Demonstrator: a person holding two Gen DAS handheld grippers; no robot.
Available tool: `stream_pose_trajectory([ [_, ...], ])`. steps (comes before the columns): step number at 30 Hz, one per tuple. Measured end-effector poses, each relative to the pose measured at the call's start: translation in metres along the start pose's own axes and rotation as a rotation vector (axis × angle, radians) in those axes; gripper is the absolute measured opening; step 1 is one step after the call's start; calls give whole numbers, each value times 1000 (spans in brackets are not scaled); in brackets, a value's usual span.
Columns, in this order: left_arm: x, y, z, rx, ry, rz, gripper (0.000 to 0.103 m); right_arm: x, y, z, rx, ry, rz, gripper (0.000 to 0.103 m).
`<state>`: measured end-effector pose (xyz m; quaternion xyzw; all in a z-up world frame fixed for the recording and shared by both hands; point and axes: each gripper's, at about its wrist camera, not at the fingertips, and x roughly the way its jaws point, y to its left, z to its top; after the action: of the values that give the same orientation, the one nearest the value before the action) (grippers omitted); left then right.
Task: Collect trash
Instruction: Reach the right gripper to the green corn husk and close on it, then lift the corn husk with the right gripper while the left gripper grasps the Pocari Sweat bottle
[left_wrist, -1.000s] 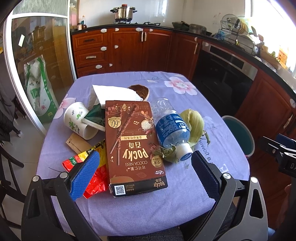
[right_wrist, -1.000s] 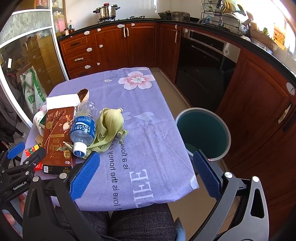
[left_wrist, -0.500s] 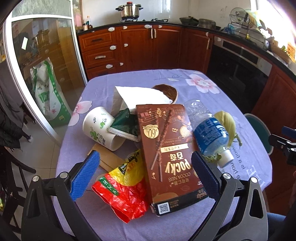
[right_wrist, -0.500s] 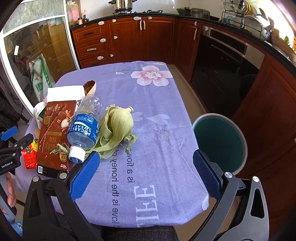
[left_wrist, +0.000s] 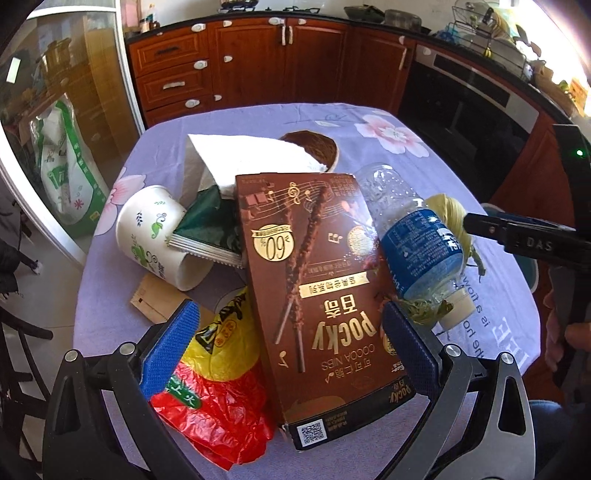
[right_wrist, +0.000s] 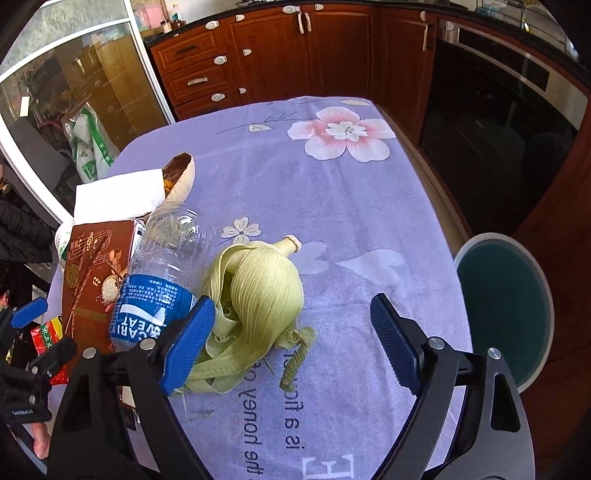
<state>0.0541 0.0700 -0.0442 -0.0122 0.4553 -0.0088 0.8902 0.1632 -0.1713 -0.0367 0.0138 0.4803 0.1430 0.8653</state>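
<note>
A heap of trash is seen on the surface (left_wrist: 155, 155), which is covered by a lilac flowered cloth. In the left wrist view alone, a white paper cup (left_wrist: 155, 236) lying on its side at 9 o'clock, a green foil packet (left_wrist: 210, 229) tucked at its mouth, a brown card (left_wrist: 159, 302) and a red and yellow wrapper (left_wrist: 218, 391) at 7 o'clock are shown in full; in the right wrist view only a sliver of that wrapper is seen at the left edge. The brown Pocky box (left_wrist: 321, 295) fills the middle of the left view, with a white napkin (left_wrist: 243, 158) and a brown-lined shell (left_wrist: 314, 144) at 12 o'clock beyond it. The round green bin (right_wrist: 506, 306) on the floor is shown clearly only in the right view, at 3 o'clock, beside the edge of the surface. The corn husk (right_wrist: 258, 295) is laid bare there at the centre, touching the clear bottle (right_wrist: 155, 295) with the blue label at 9 o'clock; in the left view the husk is mostly hidden behind that bottle. The left tongs (left_wrist: 288, 354) are held wide and released, pitched steeply down, with the near end of the Pocky box and the wrapper between the blue pads, untouched. The right tongs (right_wrist: 291, 347) are likewise pitched down and are closing; the husk lies between the pads, the left pad just beside its strips, and no grasp is seen.
</note>
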Motion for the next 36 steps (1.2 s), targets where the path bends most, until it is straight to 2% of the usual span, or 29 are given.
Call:
stream_pose_trajectory([
  [3,0,-4,3,41,-1,19,99,13,4,3,-1,19,31,83],
  [11,13,1,-8,21,77,-7,99,44,8,2,28,75,89,80],
  [13,17,2,-12,15,97,-17,99,46,9,-1,14,83,106,42],
  [14,19,2,-14,14,104,-19,99,46,11,-3,5,89,102,32],
  [17,22,3,-19,15,122,-34,99,36,16,-6,-39,66,63,23],
  [20,21,0,-20,13,127,-47,99,28,12,-10,-48,64,41,20],
  [28,-1,-29,-6,79,59,-74,99,-6,-11,-26,-88,5,-72,17],
  [33,-3,-60,18,101,45,-139,99,-23,-37,-36,-61,-12,-104,17],
  [36,3,-87,27,118,68,-198,99,-28,-50,-44,-39,-12,-98,17],
])
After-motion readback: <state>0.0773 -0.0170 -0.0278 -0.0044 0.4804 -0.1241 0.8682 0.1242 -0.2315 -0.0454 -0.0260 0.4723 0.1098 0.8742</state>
